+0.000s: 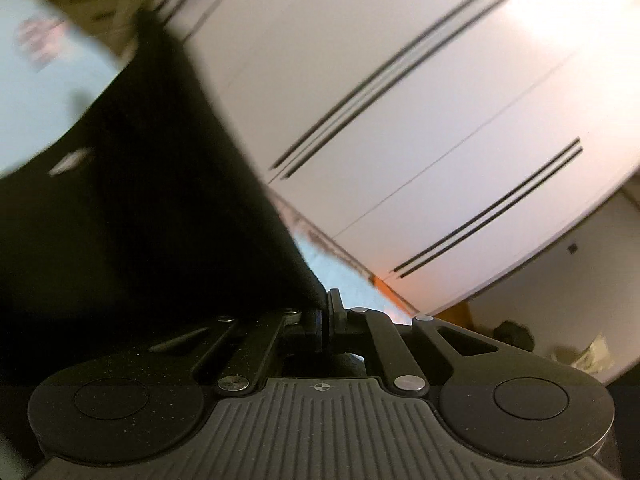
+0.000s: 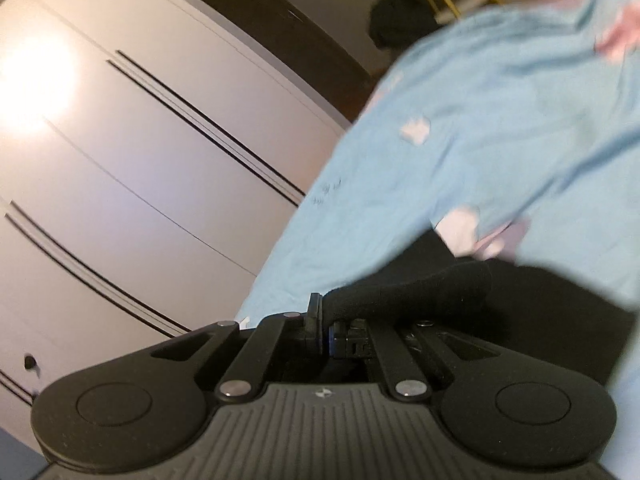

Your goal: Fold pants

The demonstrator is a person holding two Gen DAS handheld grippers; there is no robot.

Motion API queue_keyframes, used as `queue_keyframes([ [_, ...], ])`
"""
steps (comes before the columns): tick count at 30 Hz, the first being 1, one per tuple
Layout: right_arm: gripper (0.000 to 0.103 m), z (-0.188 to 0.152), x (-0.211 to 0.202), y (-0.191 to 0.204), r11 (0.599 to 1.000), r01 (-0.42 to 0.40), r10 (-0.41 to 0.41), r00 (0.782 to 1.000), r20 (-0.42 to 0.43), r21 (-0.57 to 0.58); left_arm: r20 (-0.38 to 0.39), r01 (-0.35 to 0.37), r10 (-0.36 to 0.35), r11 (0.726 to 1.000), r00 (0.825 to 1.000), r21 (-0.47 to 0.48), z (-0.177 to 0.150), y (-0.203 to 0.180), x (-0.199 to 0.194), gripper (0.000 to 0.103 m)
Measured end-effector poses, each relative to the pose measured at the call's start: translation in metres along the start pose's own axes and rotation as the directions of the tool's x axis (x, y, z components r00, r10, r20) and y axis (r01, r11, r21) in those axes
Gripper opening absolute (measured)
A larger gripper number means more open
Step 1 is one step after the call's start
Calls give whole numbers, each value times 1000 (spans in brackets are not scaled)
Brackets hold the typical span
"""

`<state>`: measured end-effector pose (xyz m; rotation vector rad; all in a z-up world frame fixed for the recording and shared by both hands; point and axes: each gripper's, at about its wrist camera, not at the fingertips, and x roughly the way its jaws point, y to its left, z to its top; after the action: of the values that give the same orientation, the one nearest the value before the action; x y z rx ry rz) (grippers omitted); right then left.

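Observation:
The black pants hang as a taut dark sheet across the left of the left wrist view. My left gripper is shut on their edge, with the cloth pinched between the fingers. In the right wrist view the black pants bunch to the right of the fingers. My right gripper is shut on a rolled edge of them. Both grippers are lifted and tilted. Both views are blurred.
A light blue bedsheet with pink patches lies behind the pants and also shows in the left wrist view. A white wardrobe with dark handle grooves fills the background of both views. A dark object sits by the far wall.

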<state>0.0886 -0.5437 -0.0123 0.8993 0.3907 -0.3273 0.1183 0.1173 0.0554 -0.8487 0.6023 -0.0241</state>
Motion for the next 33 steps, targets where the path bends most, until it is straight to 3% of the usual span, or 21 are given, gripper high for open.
queue_keyframes([
  [3,3,-3,-33,-18,999,31,-31,1000,-2,-36,-46,-99,96,993,994,-65,-57,43,-30,4],
  [4,3,-6,-38,-24,997,55,-55,998,-8,-48,-72,-151,148,987,986,-46,-73,54,-31,4],
  [6,3,-19,-44,-38,989,129,-130,991,-24,-68,-116,-209,202,976,973,-56,-91,74,-31,6],
  [8,3,-32,-40,-54,982,180,-185,980,-79,-60,-158,-264,245,958,956,-113,-97,94,-30,15],
  [9,4,-38,-36,-60,976,212,-217,971,-100,-59,-141,-282,263,950,955,-136,-95,102,-34,30],
  [10,6,-42,-31,-65,972,227,-234,965,-120,-67,-111,-298,284,944,952,-145,-89,106,-42,54],
  [12,8,-47,-29,-68,972,229,-235,964,-127,-61,-42,-352,351,912,935,-212,-79,117,-61,82],
  [13,17,-47,-31,-68,976,214,-219,968,-126,-49,-5,-352,362,901,932,-254,-76,123,-67,84],
  [15,32,-43,-31,-69,984,179,-179,973,-143,-12,23,-336,364,881,931,-333,-66,136,-74,82],
  [17,39,-37,-28,-71,988,153,-147,977,-152,23,1,-319,345,870,939,-375,-55,150,-69,65],
  [18,39,-36,-26,-71,989,141,-134,979,-154,36,-19,-318,338,865,941,-389,-54,155,-58,41],
  [19,37,-35,-23,-71,990,134,-125,980,-154,45,-36,-318,332,859,943,-401,-50,160,-54,23],
  [21,19,-33,-24,-70,993,109,-101,985,-142,49,-43,-322,335,847,941,-423,-52,167,-36,14],
  [22,9,-33,-26,-68,995,92,-86,988,-131,39,-37,-311,327,849,944,-426,-50,168,-38,12],
  [25,11,-32,-23,-66,997,74,-73,991,-116,4,-25,-313,332,859,943,-405,-57,168,-41,17],
  [27,17,-30,-22,-72,997,74,-69,991,-116,39,-33,-350,369,845,929,-405,-60,164,-41,34],
  [29,29,-28,-14,-79,991,95,-82,988,-131,90,-44,-338,353,844,935,-417,-62,157,-42,35],
  [30,29,-27,-13,-79,989,104,-88,986,-142,108,-58,-338,346,847,936,-410,-59,154,-39,26],
  [31,25,-26,-11,-77,988,110,-95,985,-143,104,-69,-337,338,857,939,-391,-54,150,-41,7],
  [32,10,-23,-10,-70,988,139,-128,980,-149,66,-60,-327,329,868,942,-373,-48,145,-36,9],
  [33,3,-19,-12,-62,987,160,-155,976,-153,21,-35,-307,315,883,948,-356,-43,138,-43,8],
])
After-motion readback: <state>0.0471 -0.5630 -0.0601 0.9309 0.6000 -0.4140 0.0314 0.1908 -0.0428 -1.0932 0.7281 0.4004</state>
